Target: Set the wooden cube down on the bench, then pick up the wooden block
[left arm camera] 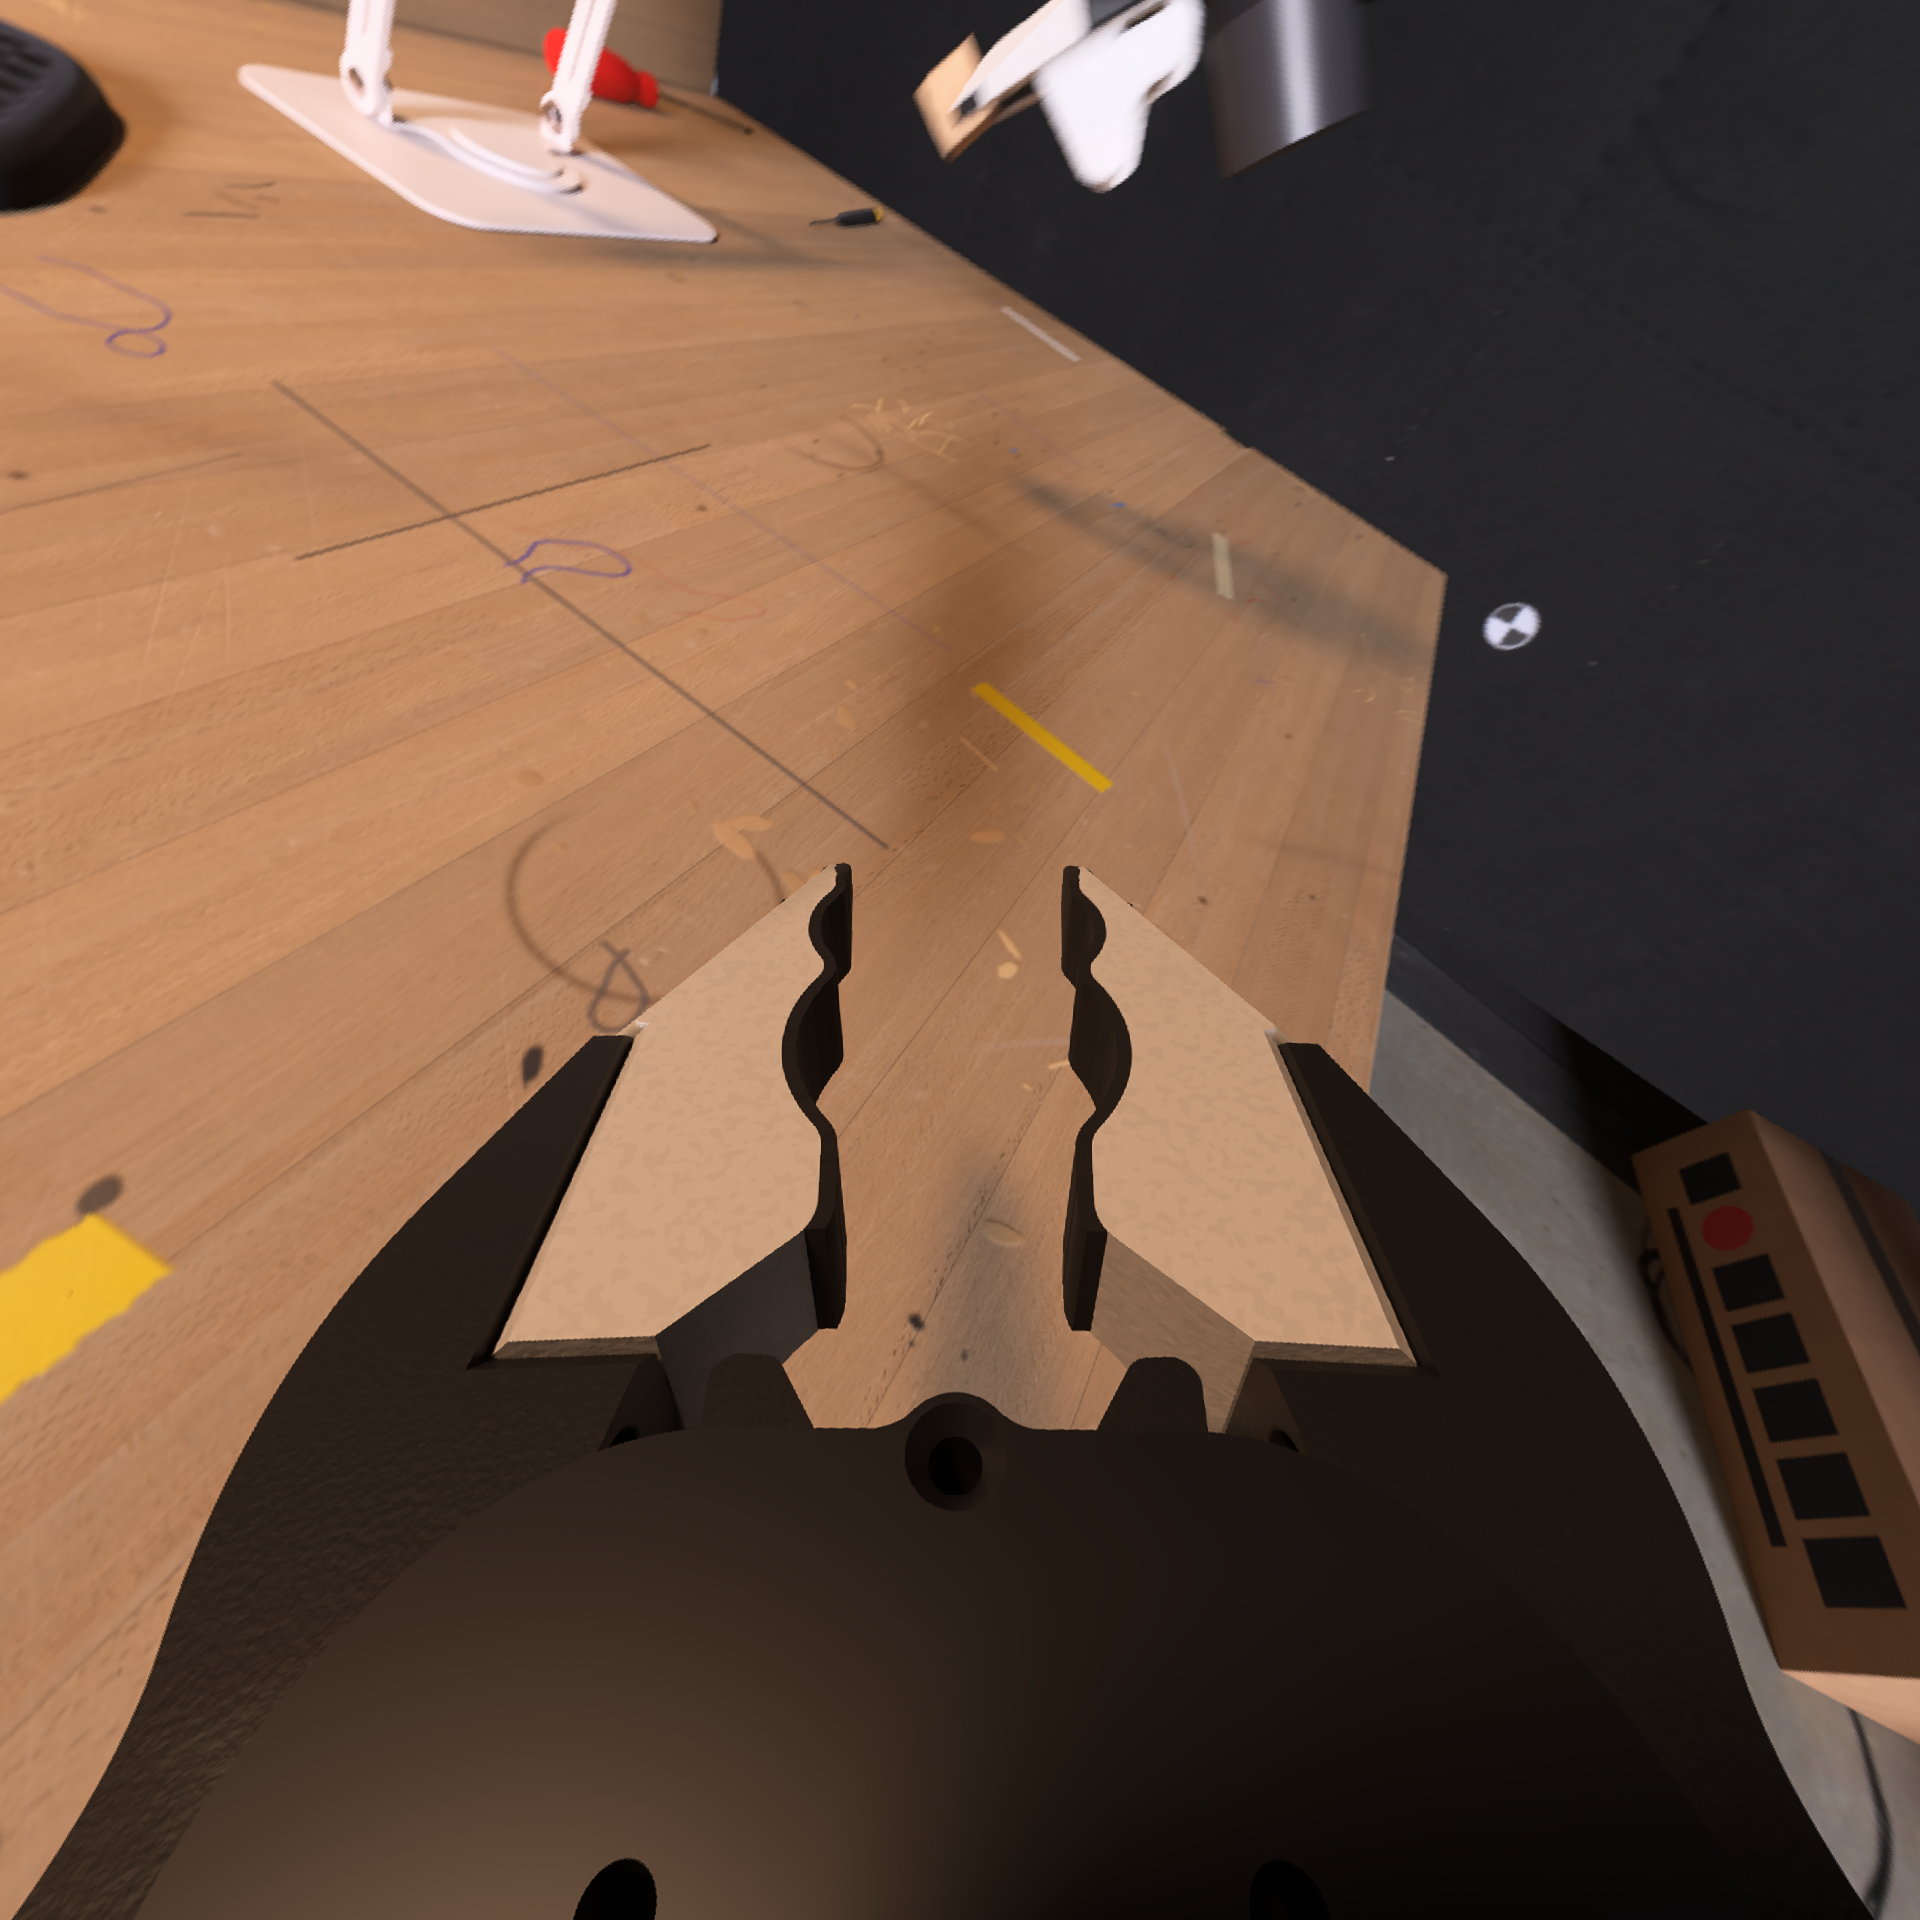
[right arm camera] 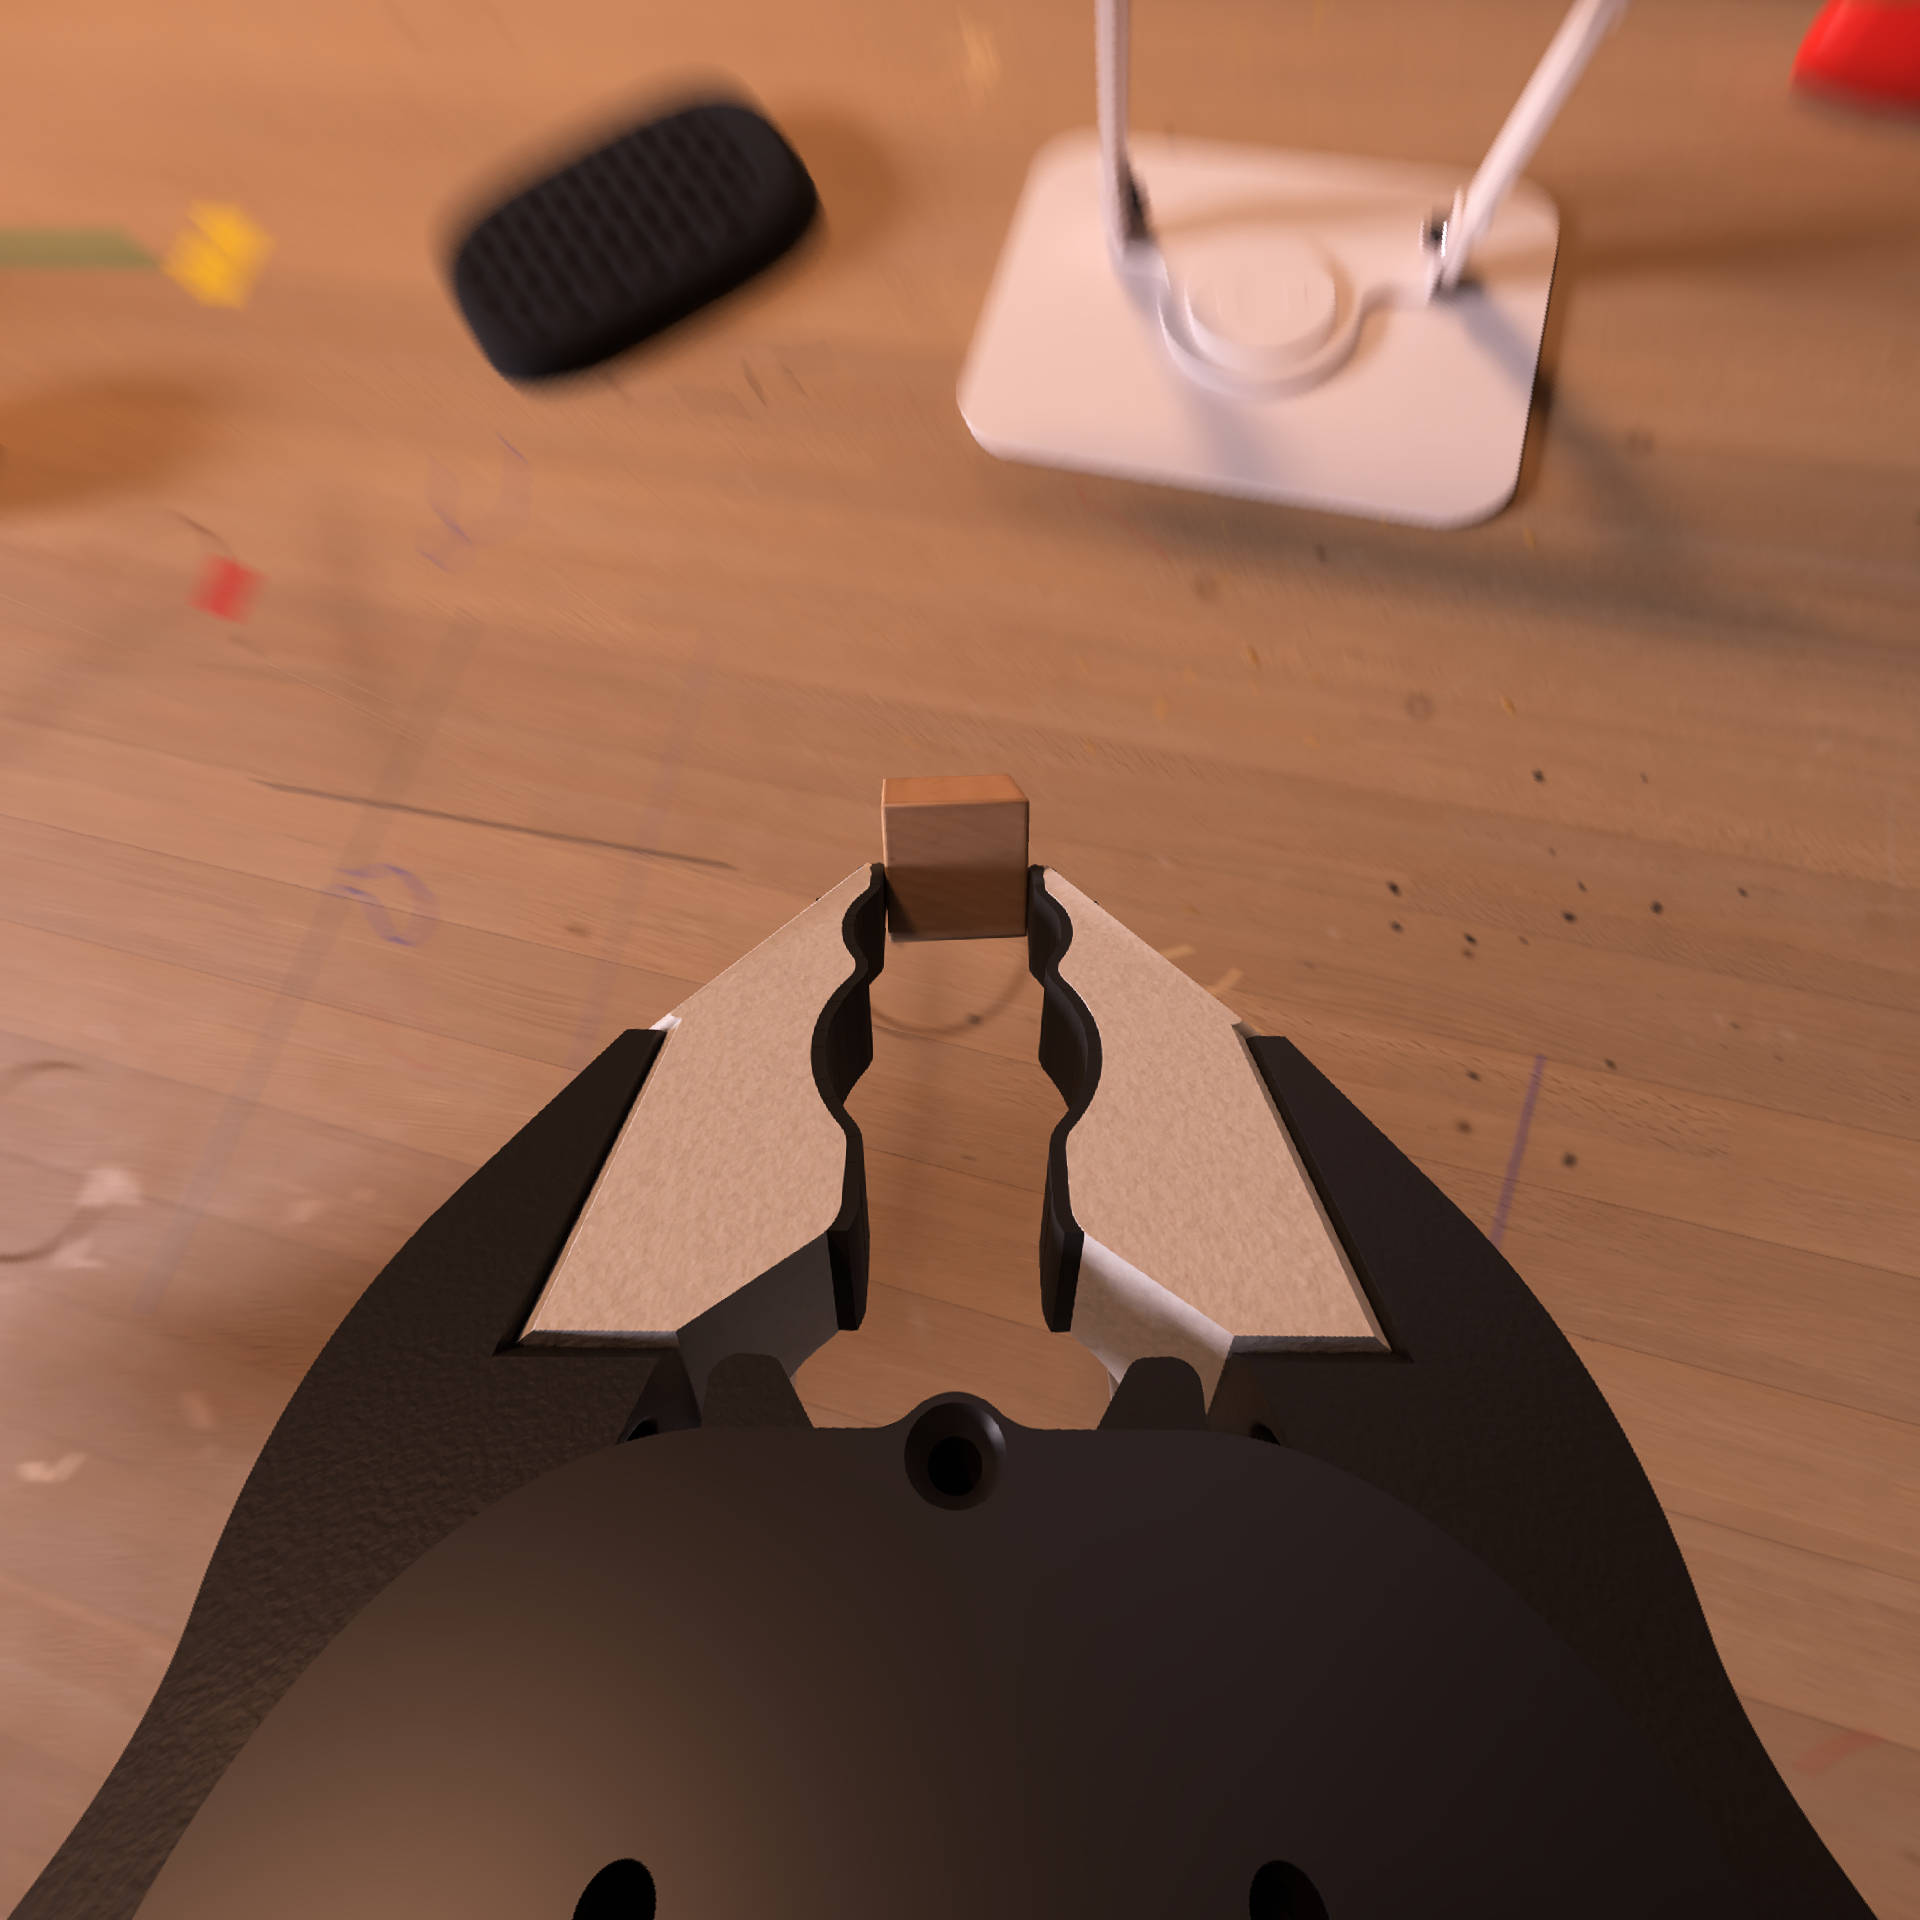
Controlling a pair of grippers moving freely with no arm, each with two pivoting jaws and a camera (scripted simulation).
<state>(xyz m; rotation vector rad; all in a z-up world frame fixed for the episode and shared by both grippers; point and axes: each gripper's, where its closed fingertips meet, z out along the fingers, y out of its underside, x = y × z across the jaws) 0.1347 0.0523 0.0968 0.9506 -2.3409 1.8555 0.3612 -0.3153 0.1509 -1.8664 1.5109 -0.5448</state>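
My right gripper (right arm camera: 954, 883) is shut on a small wooden cube (right arm camera: 954, 868), pinched at its fingertips and held in the air above the wooden bench (right arm camera: 1351, 935). In the left wrist view the same gripper (left arm camera: 977, 99) shows blurred at the top, high over the bench's far edge, with the cube (left arm camera: 951, 104) between its fingers. My left gripper (left arm camera: 956, 883) is open and empty, low over the bench (left arm camera: 416, 727) near its right edge. No wooden block shows in either view.
A white lamp base (right arm camera: 1268, 332) (left arm camera: 488, 156) stands at the back. A black ribbed pad (right arm camera: 634, 239) (left arm camera: 52, 114) lies left of it. A red object (left arm camera: 603, 68) (right arm camera: 1860, 52) lies behind the lamp. A brown box with black squares (left arm camera: 1797, 1392) sits below the bench's right edge.
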